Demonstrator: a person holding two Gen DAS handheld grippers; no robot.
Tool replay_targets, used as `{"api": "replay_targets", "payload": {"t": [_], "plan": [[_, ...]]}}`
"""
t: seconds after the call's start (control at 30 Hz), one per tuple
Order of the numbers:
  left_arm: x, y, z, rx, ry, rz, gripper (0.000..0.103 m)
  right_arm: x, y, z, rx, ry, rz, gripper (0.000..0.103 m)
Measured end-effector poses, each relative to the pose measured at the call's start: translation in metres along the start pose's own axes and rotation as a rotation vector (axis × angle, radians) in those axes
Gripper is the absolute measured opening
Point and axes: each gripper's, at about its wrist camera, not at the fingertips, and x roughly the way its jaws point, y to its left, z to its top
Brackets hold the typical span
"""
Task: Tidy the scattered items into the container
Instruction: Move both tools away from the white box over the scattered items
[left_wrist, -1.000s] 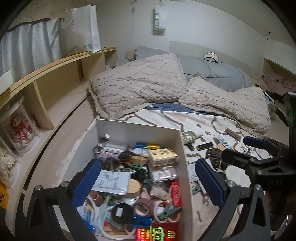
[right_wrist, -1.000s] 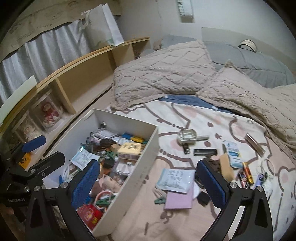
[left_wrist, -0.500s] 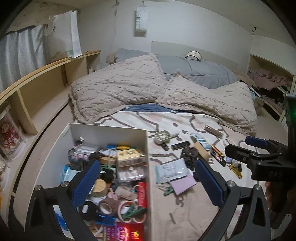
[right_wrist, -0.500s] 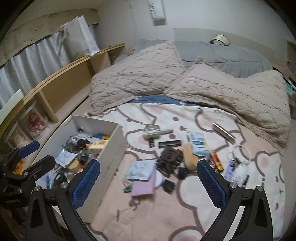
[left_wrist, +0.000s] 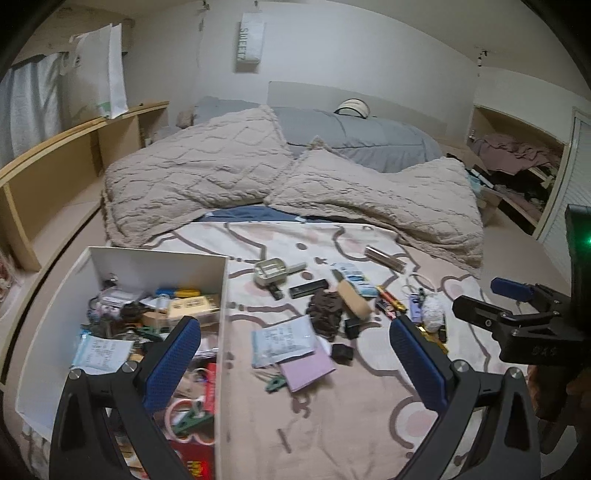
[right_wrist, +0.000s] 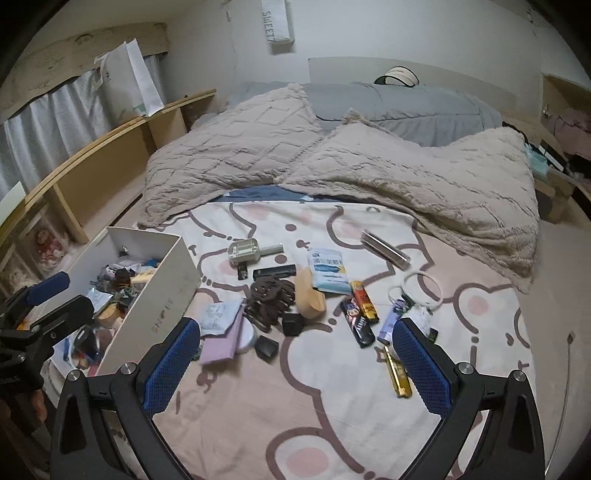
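**Both tongs wide, nothing in hand**

Left gripper (left_wrist: 295, 354) gapes wide and empty above the bedspread; right gripper (right_wrist: 295, 354) just as wide, gripping nothing; between picks, I'd say. White box (right_wrist: 168, 291) sits at the left, already well stocked; clutter lies beside it, with the purple card (right_wrist: 221, 343) and paper packet (left_wrist: 282, 340) nearest. Next call: drop over 1 item and pinch.
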Motion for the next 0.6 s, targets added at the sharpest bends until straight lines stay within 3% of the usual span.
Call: {"api": "replay_targets", "payload": {"t": [0.33,0.6], "plan": [[0.019,-0.020,-0.011,-0.007,0.009,-0.010,0.103,0.003,-0.032,-0.009,0.048,0.042,-0.022,0.103],[0.039,-0.039,-0.026,0.019,0.007,0.057,0.103,0.011,-0.054,-0.013,0.091,0.055,-0.066,0.103]]}}
